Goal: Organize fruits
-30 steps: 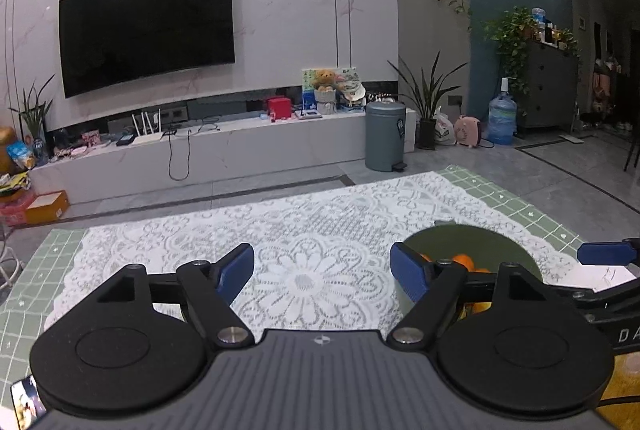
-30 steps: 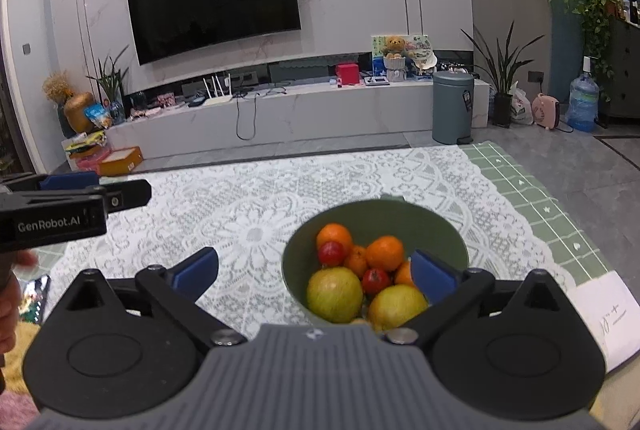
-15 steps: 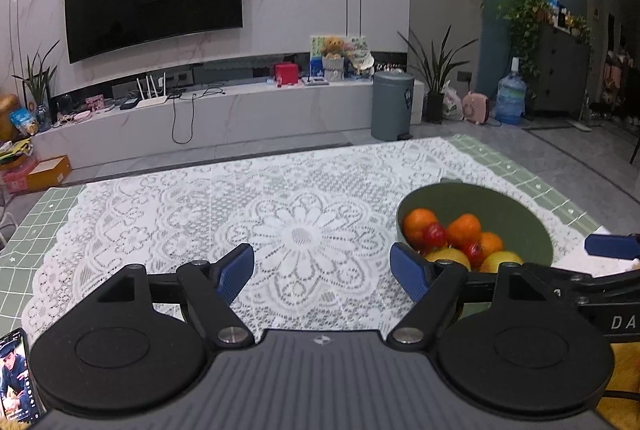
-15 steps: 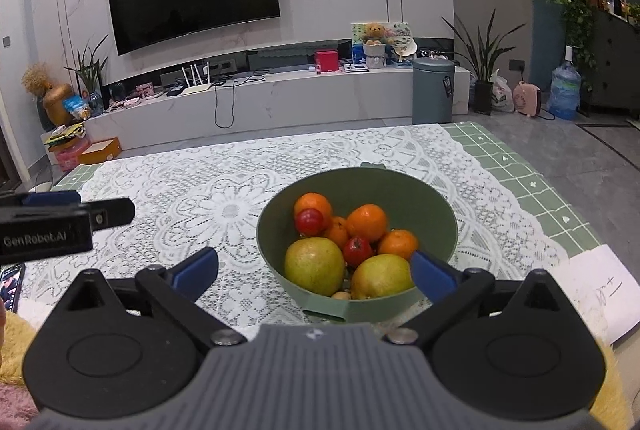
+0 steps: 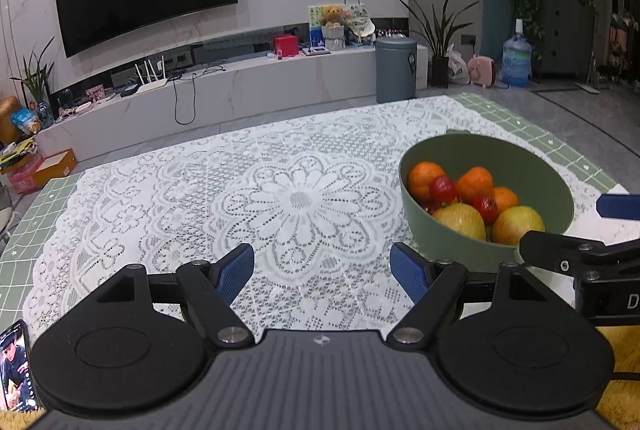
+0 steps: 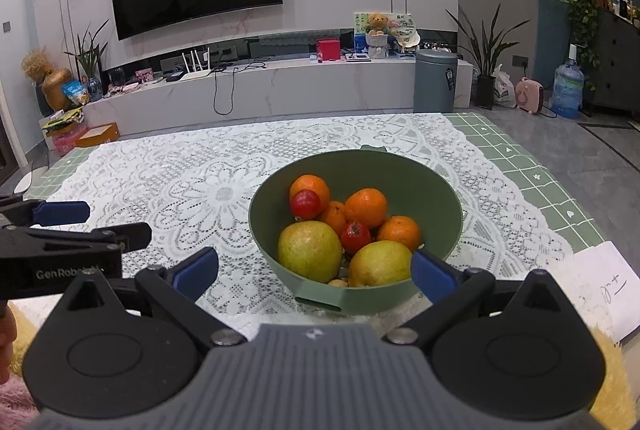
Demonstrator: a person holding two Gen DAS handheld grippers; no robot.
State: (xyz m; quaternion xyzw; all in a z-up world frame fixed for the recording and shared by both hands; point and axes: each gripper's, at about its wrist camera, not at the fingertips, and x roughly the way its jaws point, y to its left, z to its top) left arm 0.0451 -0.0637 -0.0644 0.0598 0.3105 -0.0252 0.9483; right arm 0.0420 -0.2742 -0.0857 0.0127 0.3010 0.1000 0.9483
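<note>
A green bowl (image 6: pixel 440 198) sits on a white lace tablecloth (image 6: pixel 180 190), holding several oranges (image 6: pixel 366 208), two yellow-green pears (image 6: pixel 310 252) and small red fruits (image 6: pixel 306 204). My right gripper (image 6: pixel 314 272) is open, its blue pads either side of the bowl's near rim, nothing between them. My left gripper (image 5: pixel 322 272) is open over bare lace, left of the same bowl (image 5: pixel 552 186). Each gripper shows at the edge of the other's view.
A sheet of paper (image 6: pixel 600 282) lies right of the bowl. A phone (image 5: pixel 16 366) lies at the near left. Green checked cloth (image 6: pixel 532 166) borders the lace. Beyond the table stand a TV console (image 6: pixel 260 86) and a bin (image 6: pixel 434 80).
Both cameras have tilted down and risen, so the bowl and its fruit show more fully. The grippers stayed open and took hold of nothing.
</note>
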